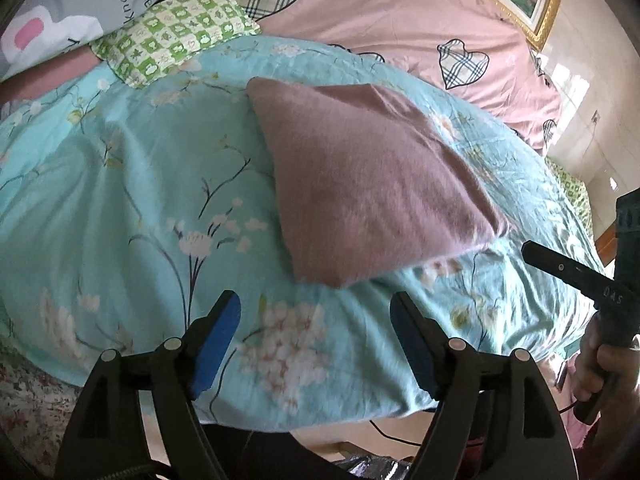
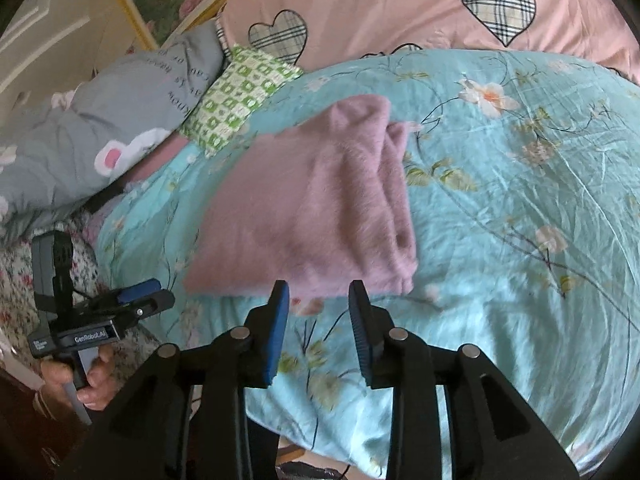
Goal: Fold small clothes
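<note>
1. Garment [image 1: 372, 176]: pink fuzzy piece, already folded into a rough rectangle, lying flat on the teal floral quilt [image 1: 120, 184] on the bed.
2. Left gripper [image 1: 316, 320]: jaws spread wide, nothing between them; blue pads bare.
3. Right gripper [image 2: 318, 304]: jaws part-open, a narrow gap, nothing pinched; the pads sit just short of the garment's near edge, w/ no contact seen.
4. Key relation: garment lies ahead of both grippers, beyond the tips. In the left view it sits ahead and slightly right, its long axis running diagonally from far-left to near-right. In the right view its near edge is just beyond the tips.
5. Judgement: right gripper is nearer; the left stands further back, near the quilt's front edge.
6. Layers bunch along the garment's right side [image 2: 400, 200] in the right view; fold looks loose there. May need tidying, or the piece may be done.
7. Hidden/unclear: garment type can't be told, no sleeves or collar showing. Underside layers not visible. Both views motion-blurred, edges soft.
8. Surroundings: green check pillow [image 1: 172, 32] and grey pillow [image 2: 80, 128] well apart from the garment, at the bed's far-left.
</note>
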`<control>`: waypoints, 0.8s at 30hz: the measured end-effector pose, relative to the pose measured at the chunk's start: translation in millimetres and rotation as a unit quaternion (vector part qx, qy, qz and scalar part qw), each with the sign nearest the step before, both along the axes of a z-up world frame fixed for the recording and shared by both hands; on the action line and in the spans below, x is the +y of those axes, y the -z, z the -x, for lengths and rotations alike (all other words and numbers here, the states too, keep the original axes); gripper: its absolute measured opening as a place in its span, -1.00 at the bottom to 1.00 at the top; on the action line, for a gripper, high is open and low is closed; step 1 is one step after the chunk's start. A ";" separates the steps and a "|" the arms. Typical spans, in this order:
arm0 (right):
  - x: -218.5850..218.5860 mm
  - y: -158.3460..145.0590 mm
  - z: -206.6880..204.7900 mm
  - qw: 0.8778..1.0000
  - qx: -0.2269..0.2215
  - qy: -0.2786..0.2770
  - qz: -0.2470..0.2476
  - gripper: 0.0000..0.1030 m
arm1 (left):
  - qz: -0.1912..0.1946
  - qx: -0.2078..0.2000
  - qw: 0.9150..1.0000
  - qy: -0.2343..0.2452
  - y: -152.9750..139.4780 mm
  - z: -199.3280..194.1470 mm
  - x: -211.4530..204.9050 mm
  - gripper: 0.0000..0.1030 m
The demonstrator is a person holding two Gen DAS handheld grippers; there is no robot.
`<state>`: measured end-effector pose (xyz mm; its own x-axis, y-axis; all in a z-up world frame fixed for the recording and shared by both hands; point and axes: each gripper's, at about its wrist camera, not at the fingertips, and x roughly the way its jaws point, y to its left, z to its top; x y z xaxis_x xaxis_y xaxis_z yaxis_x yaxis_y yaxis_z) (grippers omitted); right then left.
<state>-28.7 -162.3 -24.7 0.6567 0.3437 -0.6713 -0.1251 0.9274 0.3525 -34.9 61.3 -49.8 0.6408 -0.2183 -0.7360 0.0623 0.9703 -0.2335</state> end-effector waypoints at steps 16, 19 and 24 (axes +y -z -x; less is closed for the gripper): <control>28.3 17.3 23.8 0.999 0.008 -0.026 0.030 -0.02 | -0.040 0.007 0.999 -0.011 15.0 20.4 3.7 0.53; 22.5 7.4 14.8 0.999 -0.006 -0.023 0.025 -0.02 | -0.031 0.000 0.999 -0.016 5.9 8.1 8.9 0.55; 4.4 -10.6 -30.3 0.999 -0.039 -0.002 0.011 -0.02 | 0.008 -0.008 1.000 -0.025 -11.3 -31.9 14.5 0.57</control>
<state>1.6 -157.9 -14.1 0.7056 0.3313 -0.6263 -0.1541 0.9345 0.3208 -2.9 75.8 -38.5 0.6634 -0.1970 -0.7218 0.0174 0.9685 -0.2484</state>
